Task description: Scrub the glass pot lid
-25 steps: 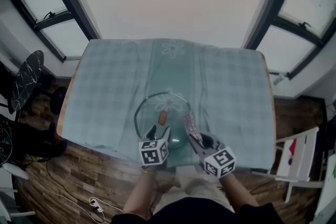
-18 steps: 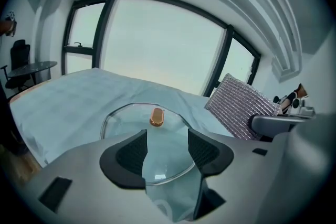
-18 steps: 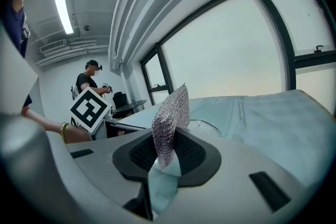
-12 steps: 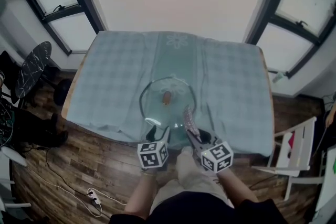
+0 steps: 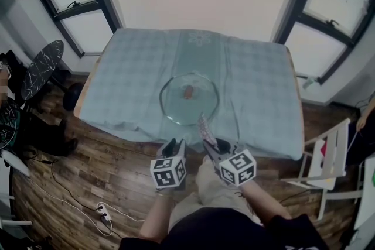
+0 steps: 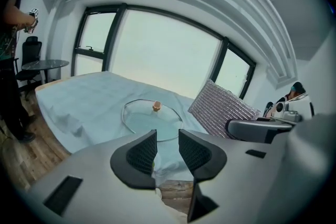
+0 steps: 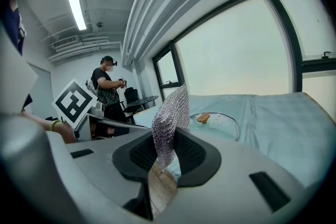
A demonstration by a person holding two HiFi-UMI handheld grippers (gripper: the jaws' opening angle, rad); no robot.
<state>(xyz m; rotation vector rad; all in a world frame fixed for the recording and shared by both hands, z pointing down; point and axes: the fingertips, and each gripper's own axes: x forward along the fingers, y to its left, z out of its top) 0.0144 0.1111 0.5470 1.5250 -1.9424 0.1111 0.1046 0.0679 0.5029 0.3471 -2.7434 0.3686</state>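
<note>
Clear glass lid (image 5: pixel 180 106) with brown knob (image 5: pixel 188 91) lies mid-frame, near the table's (image 5: pixel 263 91) lower edge. The empty left claw (image 5: pixel 174 144) has just been narrowing; right claw (image 5: pixel 212 147) grips mesh scrubber (image 5: pixel 203 126).

Your glass lid (image 5: pixel 188 103) lies flat, knob up, on the cloth-covered surface (image 5: pixel 258 85), toward its near edge. It is clear, with a metal rim and a small brown knob (image 5: pixel 188 91) at its centre. Your silvery mesh scrub pad (image 7: pixel 170 118) stands upright, pinched at its lower end in the jaws of your right gripper (image 7: pixel 164 153), apart from the lid.
</note>
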